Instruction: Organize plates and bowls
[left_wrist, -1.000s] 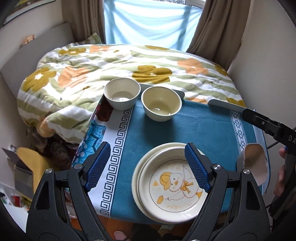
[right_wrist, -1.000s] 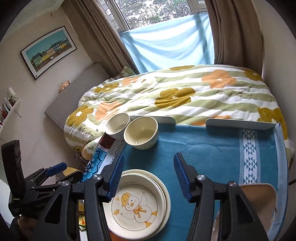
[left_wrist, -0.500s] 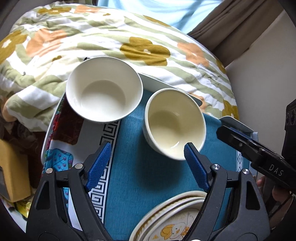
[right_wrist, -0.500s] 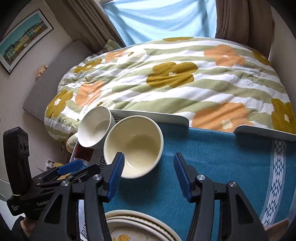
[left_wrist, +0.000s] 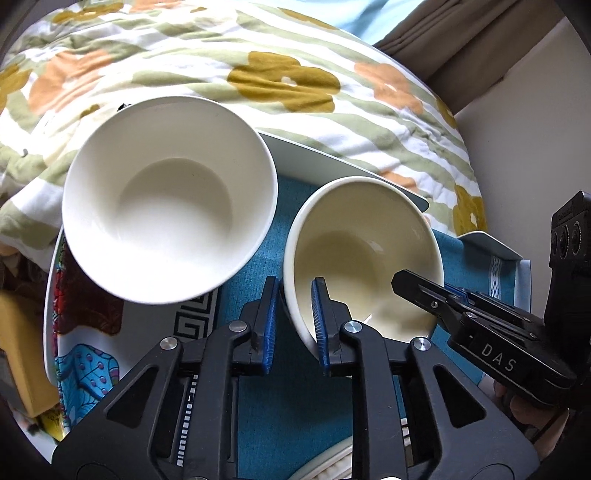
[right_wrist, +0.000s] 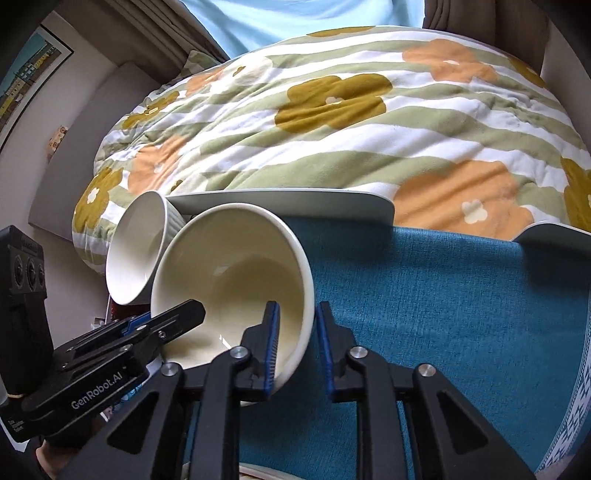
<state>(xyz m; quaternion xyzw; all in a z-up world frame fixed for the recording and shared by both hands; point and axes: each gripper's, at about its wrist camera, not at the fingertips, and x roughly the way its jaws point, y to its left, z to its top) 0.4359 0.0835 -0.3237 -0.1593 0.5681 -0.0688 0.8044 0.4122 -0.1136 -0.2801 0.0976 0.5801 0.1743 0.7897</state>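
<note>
Now both my grippers are closed on the same cream bowl (left_wrist: 364, 254), one on each side of it. My left gripper (left_wrist: 293, 325) has narrowed onto the bowl's left wall, one blue pad inside the bowl and the other outside against the wall. My right gripper (right_wrist: 296, 345) clamps the opposite wall the same way, its left pad inside and its right pad outside. In the left wrist view, my right gripper comes in from the right with its tip over the bowl's rim; in the right wrist view, my left gripper reaches in from the lower left likewise.

The cream bowl sits near the far edge of the tabletop (right_wrist: 443, 295), which is covered with a teal cloth (left_wrist: 295, 406). I cannot tell whether its base is touching the cloth or is slightly raised. Just beside it, on its left, stands a white bowl (left_wrist: 168, 199), upright; their rims look very close, touching or nearly so in the right wrist view. At the bottom edge of the left wrist view, a sliver of the plates (left_wrist: 328, 465) shows between my gripper's arms. Beyond the tabletop lies a bed with a flowered quilt (right_wrist: 351, 122).
</note>
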